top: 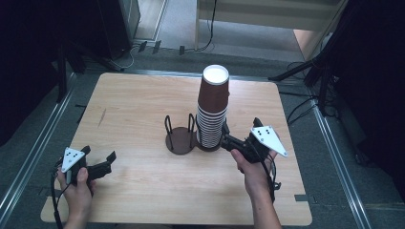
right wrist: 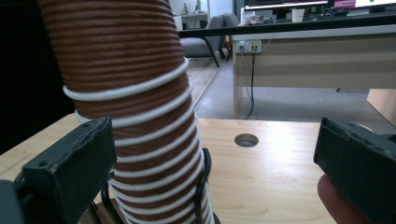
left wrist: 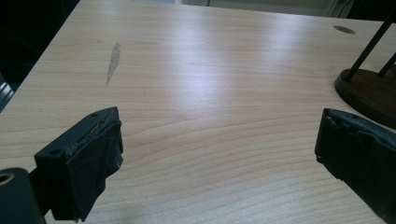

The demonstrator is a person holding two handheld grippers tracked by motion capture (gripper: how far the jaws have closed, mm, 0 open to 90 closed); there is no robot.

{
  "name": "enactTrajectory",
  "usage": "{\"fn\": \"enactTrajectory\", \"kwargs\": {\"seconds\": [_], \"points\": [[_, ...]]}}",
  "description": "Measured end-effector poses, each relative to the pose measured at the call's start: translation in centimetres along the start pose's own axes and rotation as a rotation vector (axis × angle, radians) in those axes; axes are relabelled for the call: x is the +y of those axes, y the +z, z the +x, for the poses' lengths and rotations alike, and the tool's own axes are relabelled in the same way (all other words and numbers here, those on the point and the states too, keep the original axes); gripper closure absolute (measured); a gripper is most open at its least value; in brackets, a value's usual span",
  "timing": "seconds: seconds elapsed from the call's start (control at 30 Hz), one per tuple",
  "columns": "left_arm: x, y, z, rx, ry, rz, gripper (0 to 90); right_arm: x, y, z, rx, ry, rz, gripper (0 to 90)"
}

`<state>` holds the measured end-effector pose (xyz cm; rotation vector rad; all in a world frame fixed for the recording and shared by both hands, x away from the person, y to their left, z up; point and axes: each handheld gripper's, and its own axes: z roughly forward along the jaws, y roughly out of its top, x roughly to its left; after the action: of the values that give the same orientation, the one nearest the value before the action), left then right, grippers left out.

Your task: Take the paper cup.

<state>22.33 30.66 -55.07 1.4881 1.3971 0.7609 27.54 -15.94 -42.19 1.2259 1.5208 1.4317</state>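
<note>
We see a tall stack of brown paper cups (top: 212, 110) standing upside down in the right half of a dark wire cup holder (top: 180, 140) near the middle of the wooden table (top: 138, 109). The right gripper (top: 228, 138) sits just beside the stack's lower part, its fingers (right wrist: 70, 168) spread apart. The left gripper (top: 101, 163) hovers near the table's front left, fingers (left wrist: 86, 161) wide apart with nothing between them.
</note>
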Motion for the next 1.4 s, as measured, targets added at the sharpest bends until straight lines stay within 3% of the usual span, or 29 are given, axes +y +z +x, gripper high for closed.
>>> {"fn": "enactTrajectory", "kwargs": {"seconds": [0.63, 1.03, 1.4], "points": [[0.0, 0.0, 0.0, -0.002, 0.002, -0.001, 1.7, 0.9, 1.6, 2.2, 0.05, 0.014, -0.016, 0.0], [0.0, 0.1, -0.1, 0.001, -0.001, 0.006, 1.7, 1.3, 2.8, 3.4, 0.053, 0.03, -0.025, 0.0], [0.0, 0.1, 0.1, -0.007, -0.009, 0.003, 1.7, 2.7, 3.9, 4.9, 0.036, -0.007, -0.046, 0.0]]}}
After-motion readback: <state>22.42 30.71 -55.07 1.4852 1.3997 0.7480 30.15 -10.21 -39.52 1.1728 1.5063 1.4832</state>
